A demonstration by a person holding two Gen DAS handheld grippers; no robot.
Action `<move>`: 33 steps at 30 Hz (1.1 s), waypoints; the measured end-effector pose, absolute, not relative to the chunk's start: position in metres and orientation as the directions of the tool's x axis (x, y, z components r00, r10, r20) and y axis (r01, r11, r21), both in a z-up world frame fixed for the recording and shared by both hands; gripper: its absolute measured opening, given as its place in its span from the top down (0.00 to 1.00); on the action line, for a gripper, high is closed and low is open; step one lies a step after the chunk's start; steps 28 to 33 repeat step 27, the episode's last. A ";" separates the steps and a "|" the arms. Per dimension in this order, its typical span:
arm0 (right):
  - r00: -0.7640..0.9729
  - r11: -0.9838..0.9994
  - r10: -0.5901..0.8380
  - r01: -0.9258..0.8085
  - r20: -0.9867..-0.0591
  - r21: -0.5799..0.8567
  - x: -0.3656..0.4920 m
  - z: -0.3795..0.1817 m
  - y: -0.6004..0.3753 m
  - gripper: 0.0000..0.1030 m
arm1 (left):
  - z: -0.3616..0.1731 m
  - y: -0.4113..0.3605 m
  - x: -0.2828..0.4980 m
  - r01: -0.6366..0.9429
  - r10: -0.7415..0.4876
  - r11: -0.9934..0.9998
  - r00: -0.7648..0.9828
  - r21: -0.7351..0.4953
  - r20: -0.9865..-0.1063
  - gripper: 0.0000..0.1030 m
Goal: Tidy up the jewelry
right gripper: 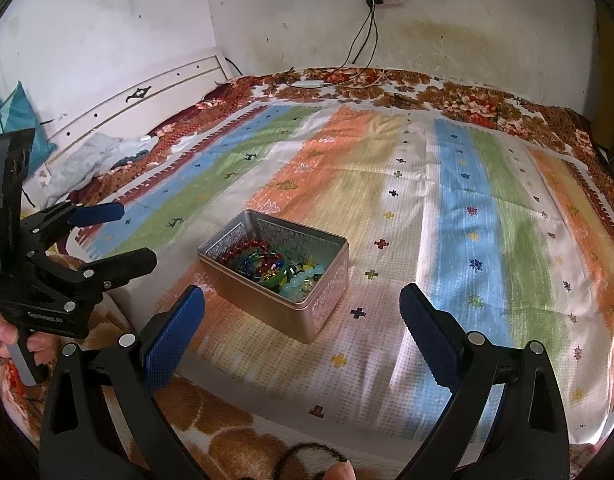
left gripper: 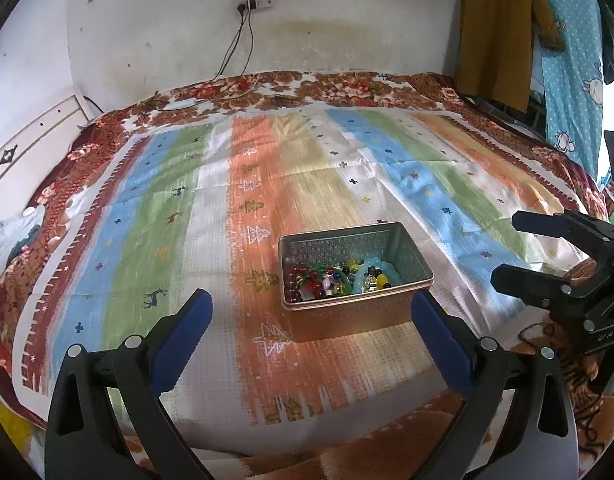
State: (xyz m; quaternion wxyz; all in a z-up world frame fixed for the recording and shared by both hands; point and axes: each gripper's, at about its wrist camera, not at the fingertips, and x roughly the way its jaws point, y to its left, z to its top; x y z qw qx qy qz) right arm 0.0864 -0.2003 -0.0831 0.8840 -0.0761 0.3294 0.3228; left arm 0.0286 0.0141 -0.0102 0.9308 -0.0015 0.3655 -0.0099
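A bed (left gripper: 307, 184) under a striped, tree-and-deer patterned cover fills both views, backed by a stained white wall with a power strip (left gripper: 255, 1). A metal tin (left gripper: 353, 300) of beaded bracelets (left gripper: 339, 278) sits on the cover. The left gripper (left gripper: 313, 312) has its blue-padded fingers (left gripper: 187, 332) spread, empty; the tin lies ahead at 1 o'clock, near its right finger. The right gripper (right gripper: 303, 312) is likewise spread and empty, the tin (right gripper: 275, 280) ahead at 11 o'clock.
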 end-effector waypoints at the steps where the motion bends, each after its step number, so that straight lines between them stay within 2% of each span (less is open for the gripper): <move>1: 0.573 0.780 0.519 -0.622 -0.634 0.076 0.086 -0.083 -0.200 0.04 | -0.010 0.014 0.029 0.016 -0.019 1.000 0.734 -0.012 -0.679 0.05; 33: 0.577 0.784 0.511 -0.617 -0.636 0.070 0.088 -0.085 -0.200 0.04 | -0.008 0.009 0.031 0.017 -0.021 1.000 0.729 -0.012 -0.684 0.05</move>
